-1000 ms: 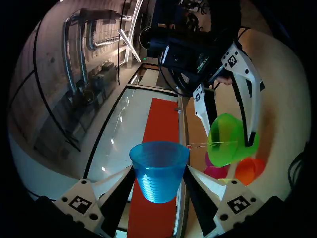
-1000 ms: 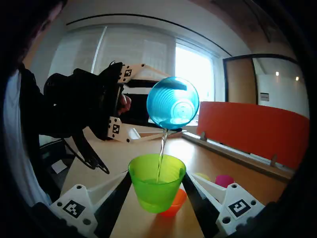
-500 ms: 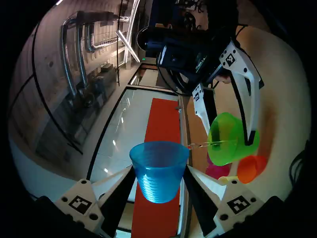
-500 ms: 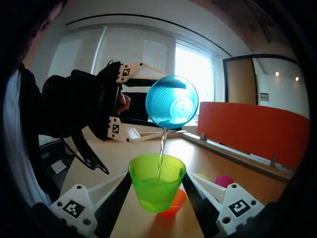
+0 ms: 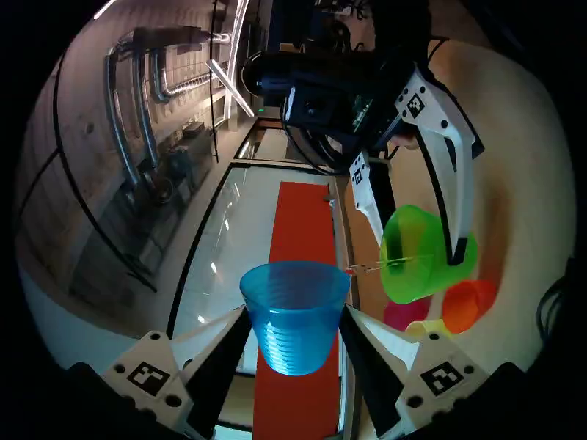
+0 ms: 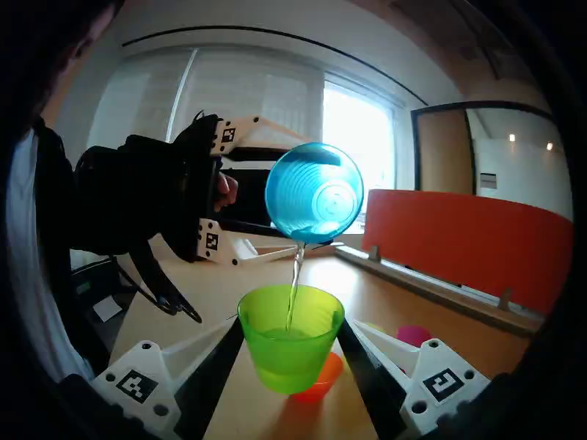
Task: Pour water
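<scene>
Blue plastic catches the window light: the blue cup [image 6: 314, 192] is pinched between both fingers of the left gripper [image 5: 295, 315]. In the right gripper view it hangs tipped on its side, its mouth toward the camera. A thin stream of water [image 6: 293, 282] falls from its lower rim into the green cup [image 6: 290, 341] directly beneath. The right gripper [image 6: 290, 326] has its fingers pressed on either side of the green cup, holding it upright over the wooden desk [image 6: 213, 293]. A shallow pool of water lies in its bottom (the level is hard to judge through the plastic). Just behind and below the green cup sits an orange cup [image 6: 323, 374], with a pink cup [image 6: 413, 335] a little further to the right. In the left gripper view a yellow cup [image 5: 425, 328] lies beside them. An orange divider [image 6: 469, 235] runs along the far edge of the desk. A hand [image 6: 226, 192] grips the left gripper's handle.
</scene>
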